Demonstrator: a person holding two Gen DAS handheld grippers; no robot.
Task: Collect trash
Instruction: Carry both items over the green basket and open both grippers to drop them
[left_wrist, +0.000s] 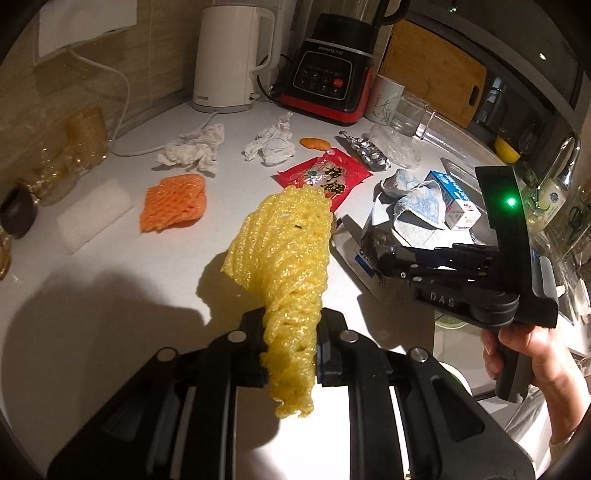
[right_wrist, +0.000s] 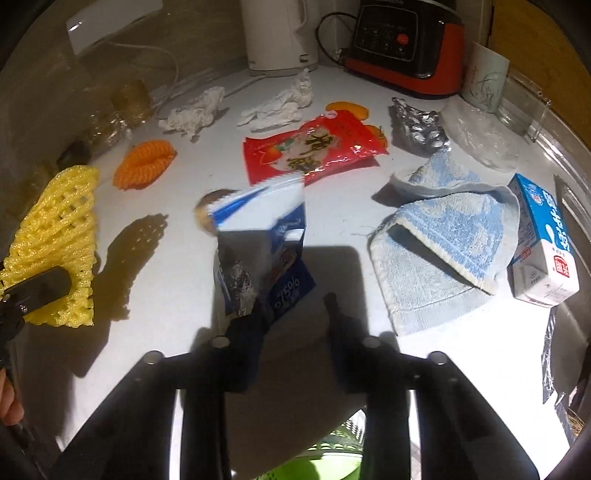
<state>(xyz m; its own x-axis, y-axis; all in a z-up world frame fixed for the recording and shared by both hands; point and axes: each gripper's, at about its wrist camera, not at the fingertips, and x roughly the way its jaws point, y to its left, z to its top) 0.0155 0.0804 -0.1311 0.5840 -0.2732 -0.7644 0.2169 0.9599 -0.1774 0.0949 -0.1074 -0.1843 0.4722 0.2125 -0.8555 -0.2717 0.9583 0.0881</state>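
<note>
The left gripper (left_wrist: 290, 354) pinched the yellow foam net (left_wrist: 284, 258) (raised off the counter (left_wrist: 110, 295)); the right gripper (right_wrist: 295, 325) stood open, a blue-and-white wrapper (right_wrist: 262, 236) against its left finger.

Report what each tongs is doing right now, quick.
Left tongs: shut on the yellow foam net.
Right tongs: open, fingers apart, the blue-and-white wrapper by the left finger, not clamped.

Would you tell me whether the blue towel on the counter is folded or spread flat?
Folded, loosely. In the right wrist view the towel lies doubled over, its upper layer lifted and a dark gap showing beneath it.
</note>
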